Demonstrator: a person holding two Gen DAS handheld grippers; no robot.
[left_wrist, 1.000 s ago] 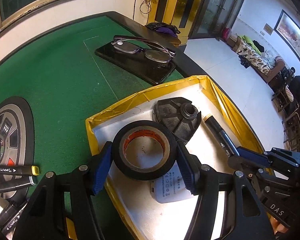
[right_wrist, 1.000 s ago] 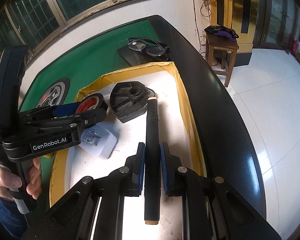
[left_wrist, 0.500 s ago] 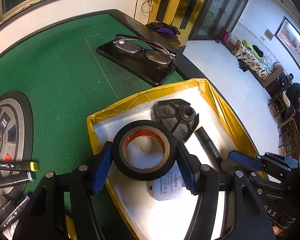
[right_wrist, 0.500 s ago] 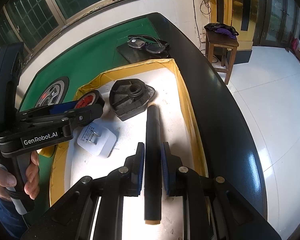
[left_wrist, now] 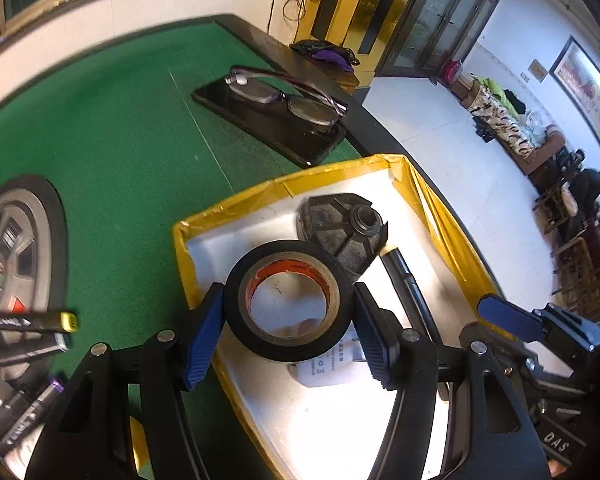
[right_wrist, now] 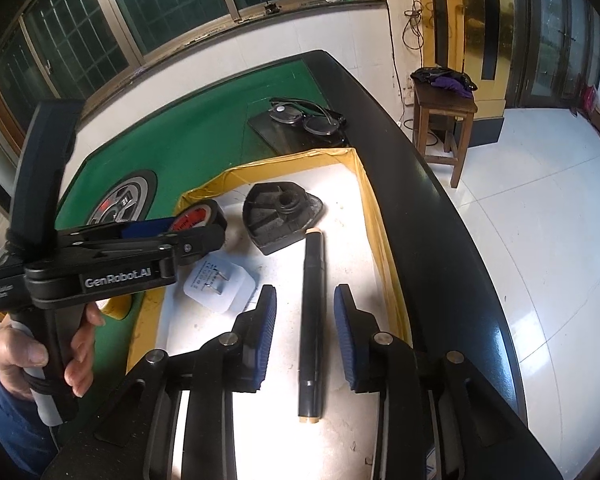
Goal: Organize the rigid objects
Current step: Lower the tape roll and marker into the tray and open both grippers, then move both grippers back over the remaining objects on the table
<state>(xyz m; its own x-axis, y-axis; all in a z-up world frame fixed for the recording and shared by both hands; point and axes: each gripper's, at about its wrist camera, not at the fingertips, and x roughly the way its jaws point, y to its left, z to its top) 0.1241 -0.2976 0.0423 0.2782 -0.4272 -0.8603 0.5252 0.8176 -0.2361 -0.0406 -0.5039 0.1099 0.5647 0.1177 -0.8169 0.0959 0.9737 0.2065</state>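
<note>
Right gripper (right_wrist: 305,330) jaws just opened since a second ago, pen (right_wrist: 312,320) freed, now lying loose between blue pads, touching neither. Left to right: hand (right_wrist: 40,356) grips handle; left gripper (left_wrist: 288,332) angled down over tray (left_wrist: 236,208), clenched on tape (left_wrist: 286,300), black roll with orange core, held above tray floor. Plug (right_wrist: 220,286), white, flat under it. Black pen lies lengthwise on tray floor near right wall, tan caps at both ends.

Black tape roll (left_wrist: 286,304) with an orange core; white tray (right_wrist: 364,184) edged in yellow; green bench (left_wrist: 112,140) — black stick (right_wrist: 311,320) tipped tan, blue tool pads (right_wrist: 266,332).
</note>
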